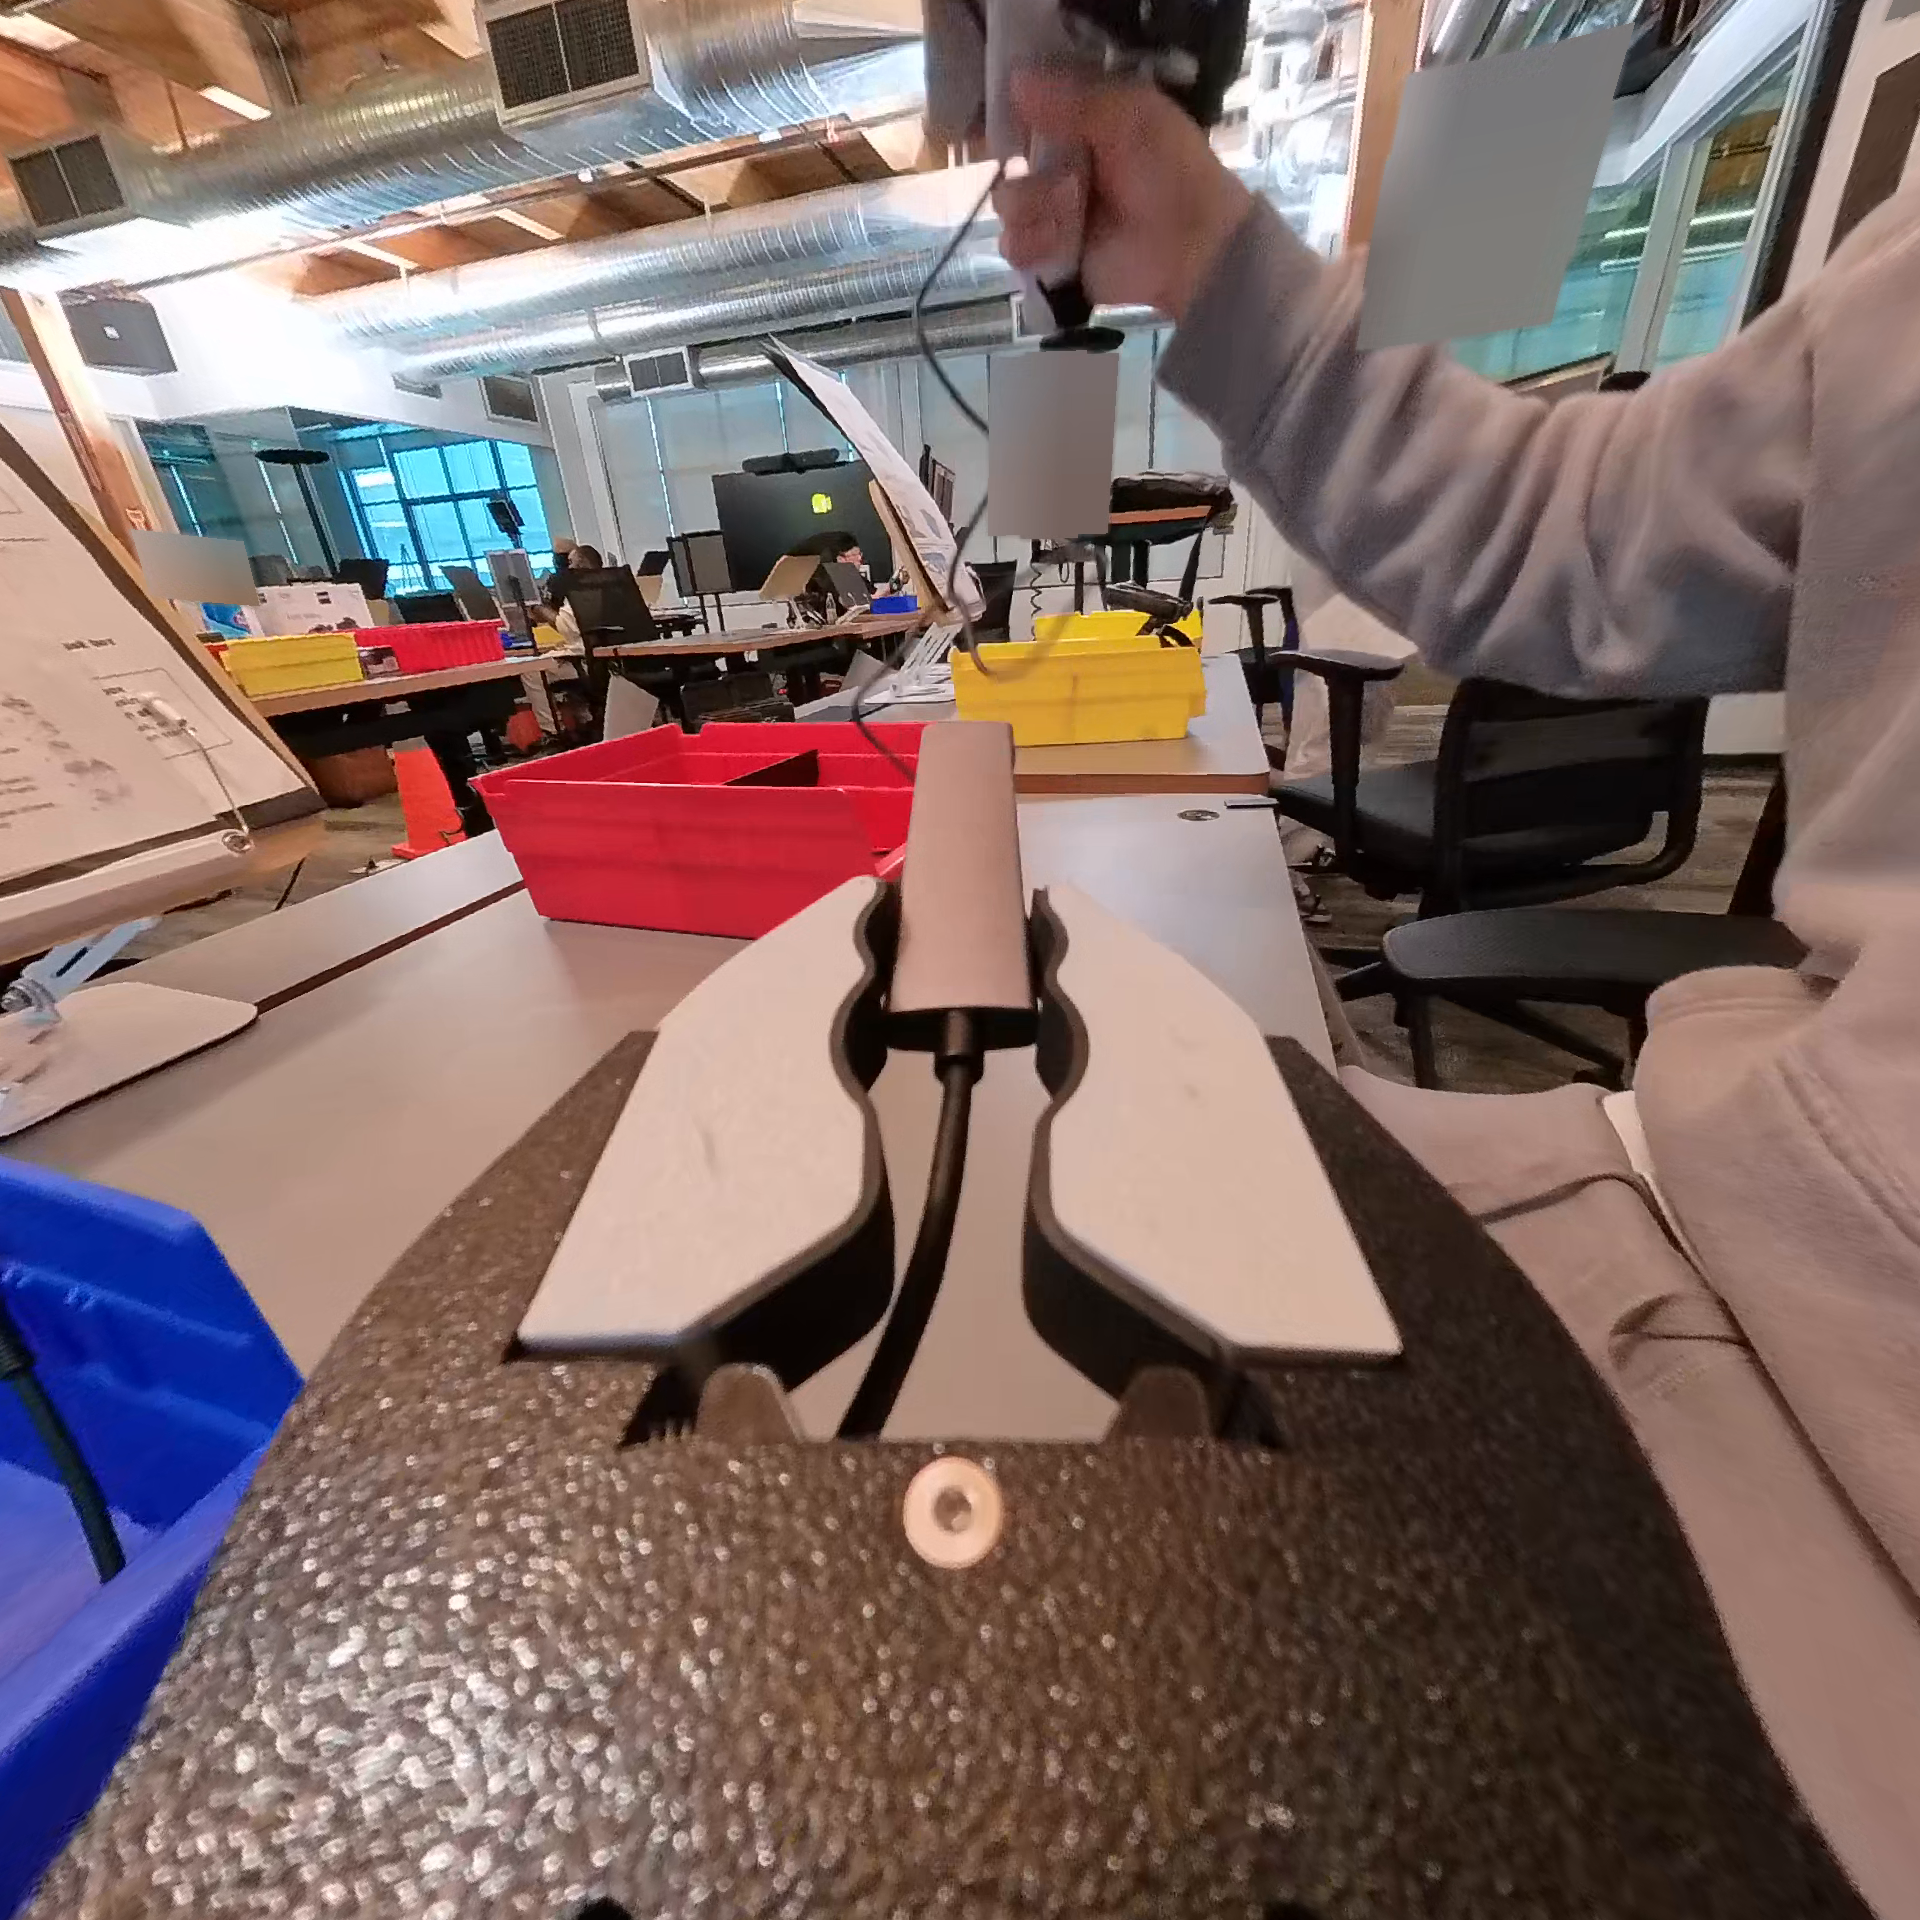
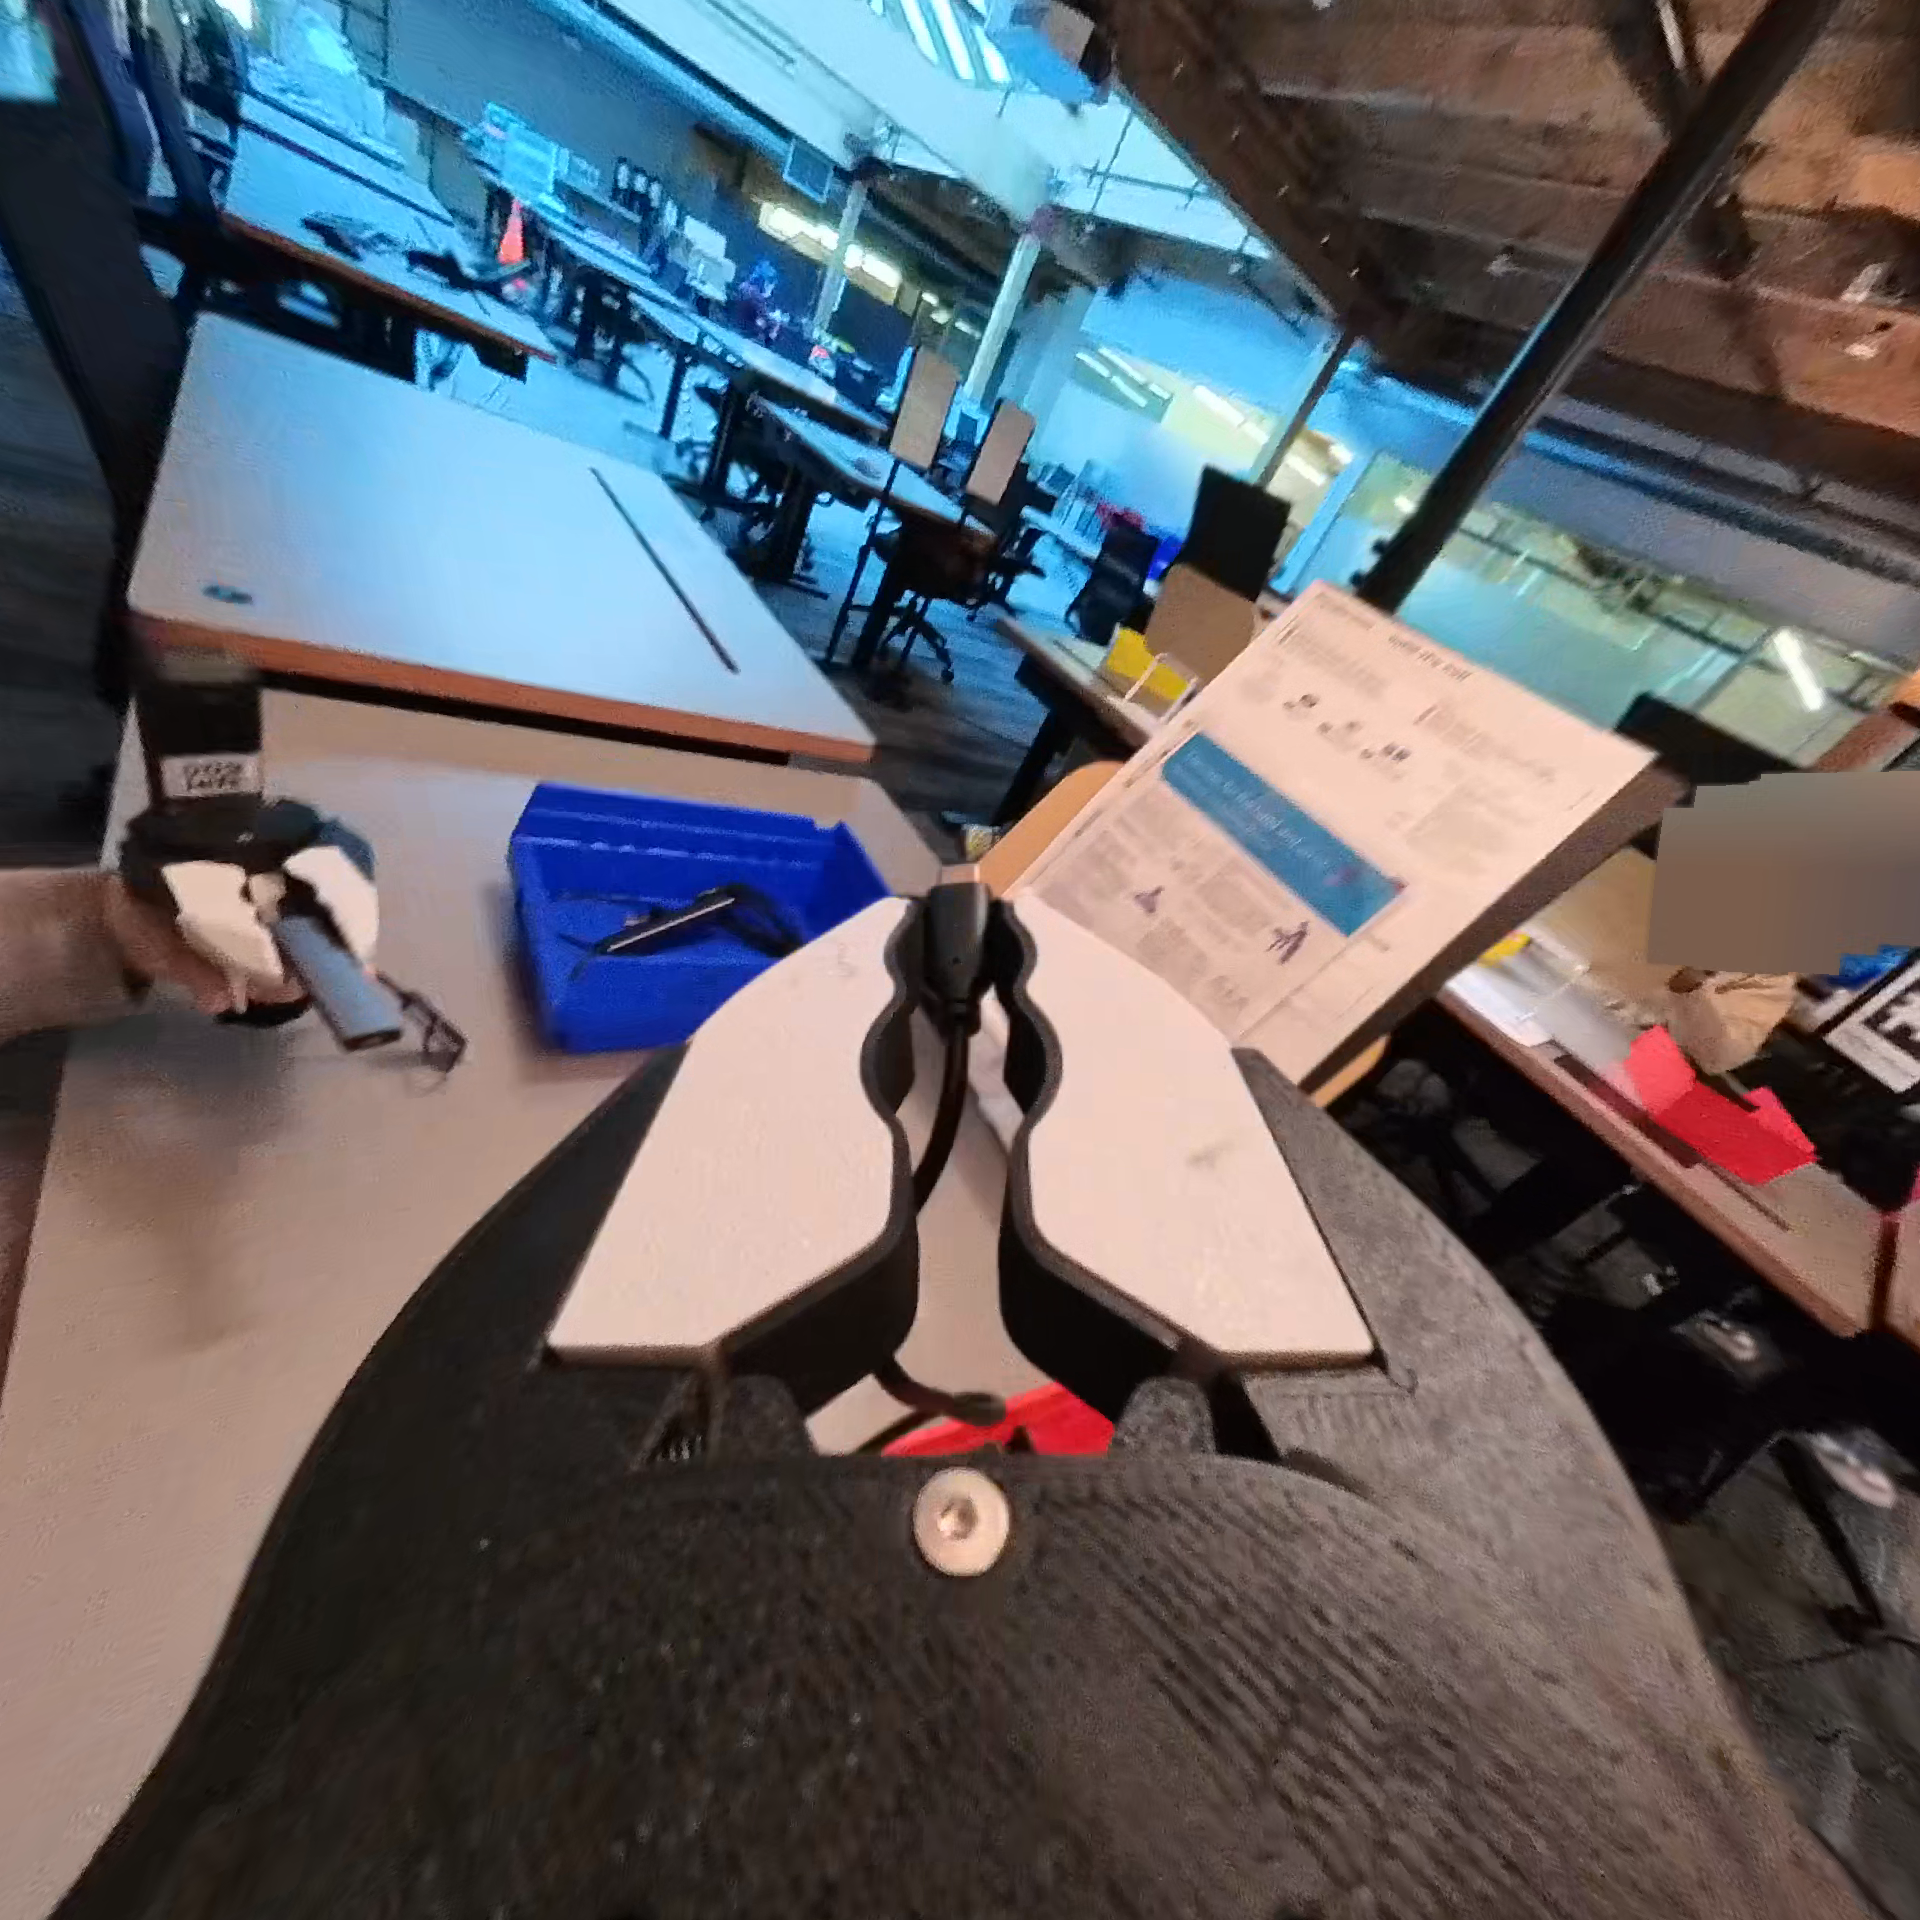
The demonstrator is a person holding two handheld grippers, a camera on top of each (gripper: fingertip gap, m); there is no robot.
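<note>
My left gripper [image 1: 961, 920] is shut on a grey bar-shaped adapter [image 1: 961, 852] that sticks out forward above the table. The adapter's black cable [image 1: 935, 1184] runs back between the fingers. My right gripper [image 2: 958, 914] is shut on a black cable plug [image 2: 956, 940], its metal tip just past the fingertips. It is held high in the air. In the right wrist view the left gripper [image 2: 272, 906] shows at far left with the adapter [image 2: 343, 987]. In the left wrist view a hand [image 1: 1101, 197] holds the right gripper at the top edge, and a thin black cable [image 1: 935, 312] hangs from it.
A blue bin [image 2: 665, 831] holding another dark adapter [image 2: 675, 920] stands on the table [image 2: 208, 1195]; its corner shows in the left view [image 1: 125, 1351]. A red bin [image 1: 675, 842] and a yellow bin [image 1: 1070, 696] sit farther off. A tilted document stand [image 2: 1351, 779], black chairs [image 1: 1507, 810] and a grey sleeve [image 1: 1558, 520] are close. The gap from one gripper's tips to the other's is roughly 35 centimeters.
</note>
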